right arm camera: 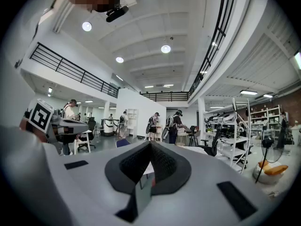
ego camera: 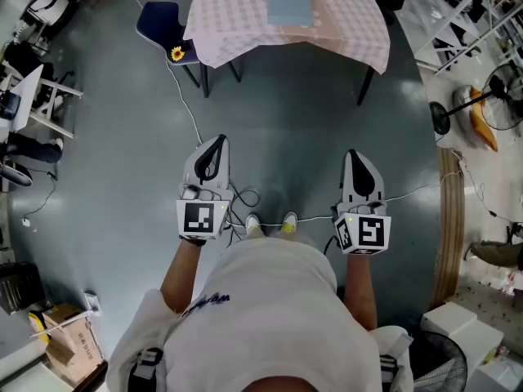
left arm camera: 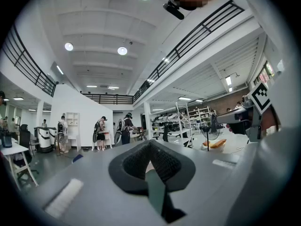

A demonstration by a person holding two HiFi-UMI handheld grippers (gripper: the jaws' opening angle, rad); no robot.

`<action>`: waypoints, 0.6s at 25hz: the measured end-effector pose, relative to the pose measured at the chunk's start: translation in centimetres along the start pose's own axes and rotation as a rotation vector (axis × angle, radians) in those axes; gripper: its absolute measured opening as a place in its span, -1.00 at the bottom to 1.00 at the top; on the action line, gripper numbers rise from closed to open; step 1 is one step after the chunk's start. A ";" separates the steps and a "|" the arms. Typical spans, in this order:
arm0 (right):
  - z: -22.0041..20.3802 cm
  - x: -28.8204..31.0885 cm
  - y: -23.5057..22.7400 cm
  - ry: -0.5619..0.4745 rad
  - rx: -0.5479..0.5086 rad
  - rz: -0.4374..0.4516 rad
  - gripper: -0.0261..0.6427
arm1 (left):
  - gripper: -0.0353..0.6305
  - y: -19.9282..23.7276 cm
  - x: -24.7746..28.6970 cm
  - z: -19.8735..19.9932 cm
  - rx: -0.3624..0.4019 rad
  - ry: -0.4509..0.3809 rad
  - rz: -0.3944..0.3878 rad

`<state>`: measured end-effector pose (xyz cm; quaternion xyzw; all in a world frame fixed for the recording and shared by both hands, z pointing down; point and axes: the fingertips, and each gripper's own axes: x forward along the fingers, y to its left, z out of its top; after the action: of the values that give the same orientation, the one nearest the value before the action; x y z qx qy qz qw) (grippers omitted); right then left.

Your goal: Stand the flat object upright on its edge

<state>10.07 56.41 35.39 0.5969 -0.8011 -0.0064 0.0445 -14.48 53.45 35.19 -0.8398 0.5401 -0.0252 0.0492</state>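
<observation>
Tools: left tool [ego camera: 218,141] closed, empty | right tool [ego camera: 353,153] closed, empty | head view only: flat object [ego camera: 289,5] on table [ego camera: 351,31]

Flat object [ego camera: 289,5]: thin pale blue-grey rectangle with a plain top face and no print that can be made out. It lies flat, face up, not on edge, on the pink-and-white checked cloth [ego camera: 343,23] over the counter [ego camera: 365,84]. It sits around the middle of the cloth toward the far side, its long sides running away from the person, its near short edge well in from the cloth's front hem.
</observation>
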 end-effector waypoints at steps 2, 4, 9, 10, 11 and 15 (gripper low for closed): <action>0.1 0.1 -0.2 -0.003 0.005 -0.002 -0.91 | -0.89 -0.4 0.3 0.2 0.031 0.011 -0.015; 0.2 0.1 -0.6 -0.003 0.008 -0.008 -0.91 | -0.89 -0.8 0.5 0.2 0.044 0.018 -0.028; 0.2 0.2 -1.5 -0.003 0.010 -0.034 -0.91 | -0.89 -0.9 0.6 0.0 0.050 0.026 -0.046; 0.2 0.1 -1.7 -0.005 0.013 -0.039 -0.91 | -0.89 -0.8 0.6 -0.1 0.053 0.028 -0.047; 0.2 0.0 -1.9 -0.012 0.018 -0.043 -0.91 | -0.88 -0.7 0.7 -0.2 0.057 0.030 -0.047; 0.5 -0.1 -2.5 -0.031 0.046 -0.048 -0.91 | -0.89 -0.4 1.1 -0.2 0.076 0.039 -0.046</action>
<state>12.40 55.77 34.78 0.6167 -0.7870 0.0016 0.0181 -13.67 52.64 35.43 -0.8489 0.5200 -0.0634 0.0700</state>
